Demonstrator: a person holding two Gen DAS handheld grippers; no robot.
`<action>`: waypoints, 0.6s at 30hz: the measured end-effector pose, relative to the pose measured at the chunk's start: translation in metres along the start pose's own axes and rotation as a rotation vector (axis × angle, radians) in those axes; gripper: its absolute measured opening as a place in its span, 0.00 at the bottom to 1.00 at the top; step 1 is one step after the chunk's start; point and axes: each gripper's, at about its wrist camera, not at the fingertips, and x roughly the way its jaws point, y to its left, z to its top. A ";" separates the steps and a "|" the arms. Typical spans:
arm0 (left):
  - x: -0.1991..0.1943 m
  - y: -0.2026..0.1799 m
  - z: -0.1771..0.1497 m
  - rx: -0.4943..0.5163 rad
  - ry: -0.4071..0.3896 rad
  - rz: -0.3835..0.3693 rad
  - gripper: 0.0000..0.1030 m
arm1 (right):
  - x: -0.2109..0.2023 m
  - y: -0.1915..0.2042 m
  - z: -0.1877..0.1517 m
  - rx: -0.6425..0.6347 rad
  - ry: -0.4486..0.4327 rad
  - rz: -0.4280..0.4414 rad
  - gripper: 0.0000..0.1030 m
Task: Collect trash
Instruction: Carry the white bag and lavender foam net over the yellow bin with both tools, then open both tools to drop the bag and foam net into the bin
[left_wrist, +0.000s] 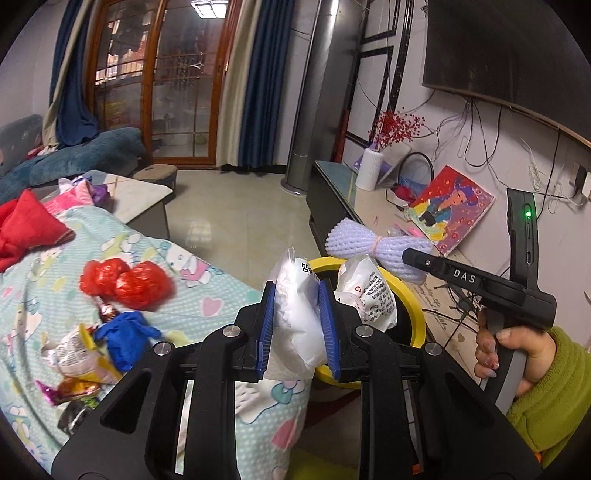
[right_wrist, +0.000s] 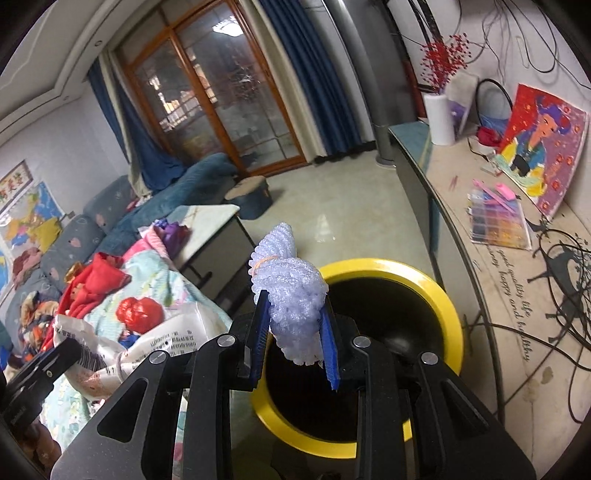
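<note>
My left gripper (left_wrist: 297, 295) is shut on a crumpled white plastic bag (left_wrist: 295, 317) with printed text, held at the near rim of the yellow trash bin (left_wrist: 410, 291). My right gripper (right_wrist: 293, 306) is shut on a lavender foam fruit net (right_wrist: 291, 291) tied with a rubber band, held above the yellow bin (right_wrist: 447, 306), whose black inside shows. The net also shows in the left wrist view (left_wrist: 373, 245), beyond the bin. The white bag shows in the right wrist view (right_wrist: 147, 343) at lower left.
A table with a pastel cartoon cloth (left_wrist: 207, 295) holds a red plastic bag (left_wrist: 127, 282), a blue glove (left_wrist: 123, 332) and snack wrappers (left_wrist: 74, 358). A TV cabinet (right_wrist: 491, 266) with cables, a painting (right_wrist: 543, 147) and a white vase stands right of the bin. A sofa is at the far left.
</note>
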 end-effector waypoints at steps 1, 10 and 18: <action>0.004 -0.002 0.000 0.003 0.006 -0.001 0.17 | 0.001 -0.004 -0.001 0.006 0.009 -0.004 0.24; 0.042 -0.022 -0.002 0.045 0.064 0.017 0.18 | 0.013 -0.034 -0.003 0.048 0.087 -0.072 0.24; 0.087 -0.038 -0.012 0.079 0.141 0.026 0.20 | 0.024 -0.051 -0.008 0.089 0.137 -0.106 0.32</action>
